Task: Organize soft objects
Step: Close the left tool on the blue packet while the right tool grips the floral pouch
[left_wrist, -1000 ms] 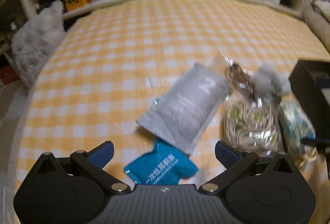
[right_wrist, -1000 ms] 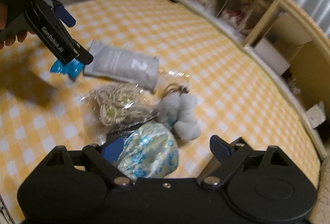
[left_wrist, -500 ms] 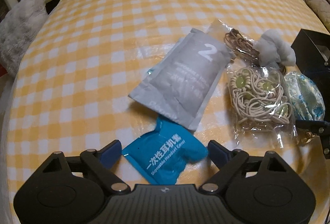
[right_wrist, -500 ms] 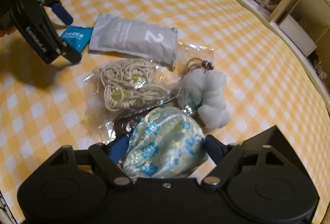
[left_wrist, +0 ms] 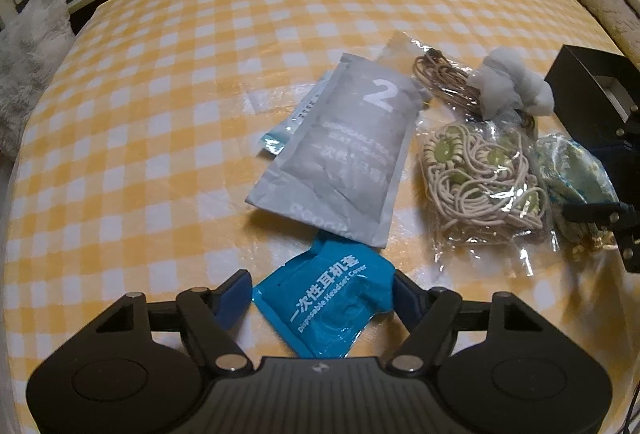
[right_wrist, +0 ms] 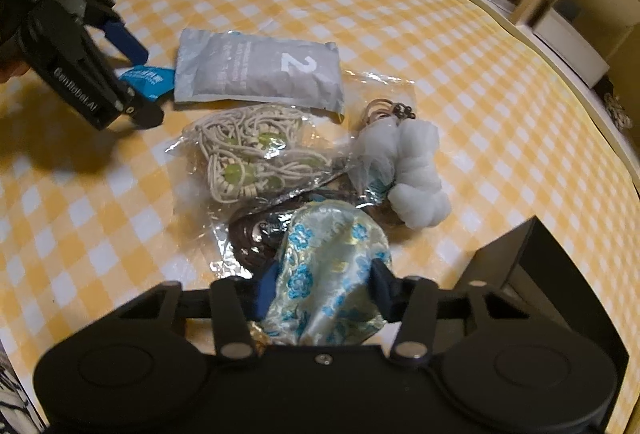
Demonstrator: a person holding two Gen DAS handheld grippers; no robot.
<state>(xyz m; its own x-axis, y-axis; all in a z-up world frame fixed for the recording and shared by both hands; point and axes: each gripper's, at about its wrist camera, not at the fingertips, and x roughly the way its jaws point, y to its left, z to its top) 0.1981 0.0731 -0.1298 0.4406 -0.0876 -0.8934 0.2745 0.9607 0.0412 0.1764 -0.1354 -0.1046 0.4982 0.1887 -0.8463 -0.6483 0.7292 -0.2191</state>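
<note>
While crinkly blue packet [left_wrist: 326, 304] lies flat, satin pouch [right_wrist: 332, 274] bulges

The checked worktop [left_wrist: 160, 114] lies open to the left and far side; right of the grey pouch [left_wrist: 344, 154] packets crowd together, perhaps overlapping, beside a black box [left_wrist: 592, 82].

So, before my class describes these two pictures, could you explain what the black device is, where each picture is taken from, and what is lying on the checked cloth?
Each picture comes from a camera mounted on a hand-held gripper, looking along its two fingers. The left hand-held gripper brackets a blue packet; the right hand-held gripper brackets a flowered pouch. Whether either pinches yet is unclear. On the checked cloth also lie a grey packet marked 2, a bag of beige cords and a white fluffy charm.
</note>
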